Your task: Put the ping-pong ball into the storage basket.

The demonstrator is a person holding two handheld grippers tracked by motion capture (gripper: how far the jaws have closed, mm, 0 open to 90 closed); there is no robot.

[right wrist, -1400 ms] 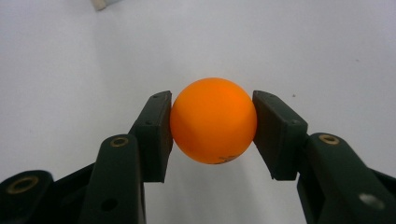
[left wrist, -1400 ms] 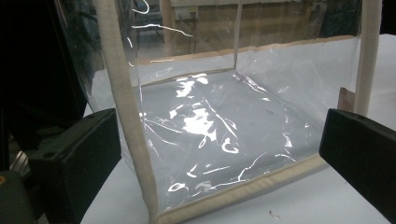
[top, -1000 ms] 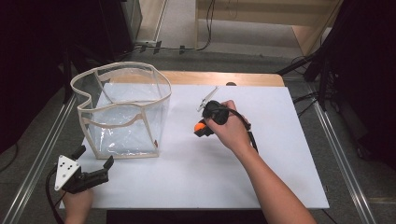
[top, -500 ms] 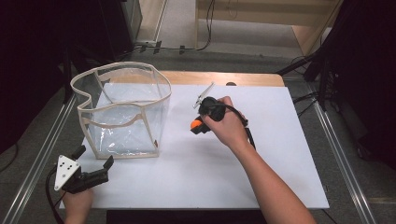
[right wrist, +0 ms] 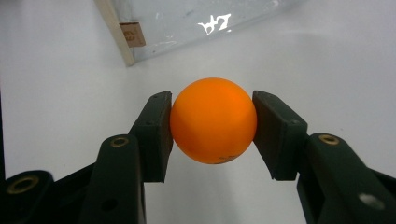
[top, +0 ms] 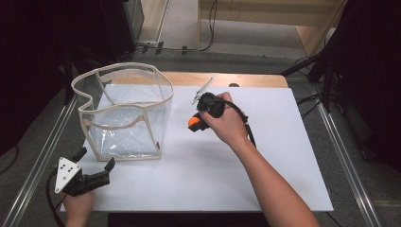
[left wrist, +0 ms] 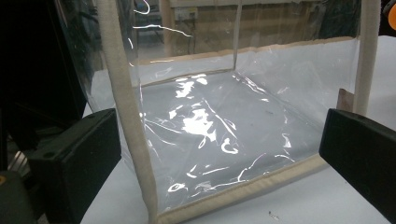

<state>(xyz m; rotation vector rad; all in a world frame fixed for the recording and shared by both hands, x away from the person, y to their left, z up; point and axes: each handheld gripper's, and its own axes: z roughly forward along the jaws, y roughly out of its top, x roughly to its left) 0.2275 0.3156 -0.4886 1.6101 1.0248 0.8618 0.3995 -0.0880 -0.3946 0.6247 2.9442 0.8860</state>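
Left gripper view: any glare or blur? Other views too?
Left gripper view: white glare streaks on the clear bag, jaws soft-edged. Right gripper view: ball sharp between the jaws, one glare patch on the bag behind. High view: table evenly lit, surroundings dark, faint sheen on the bag.

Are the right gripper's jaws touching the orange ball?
Touching. In the right gripper view, both jaws of the right gripper press flush against the ball's sides, no gap.
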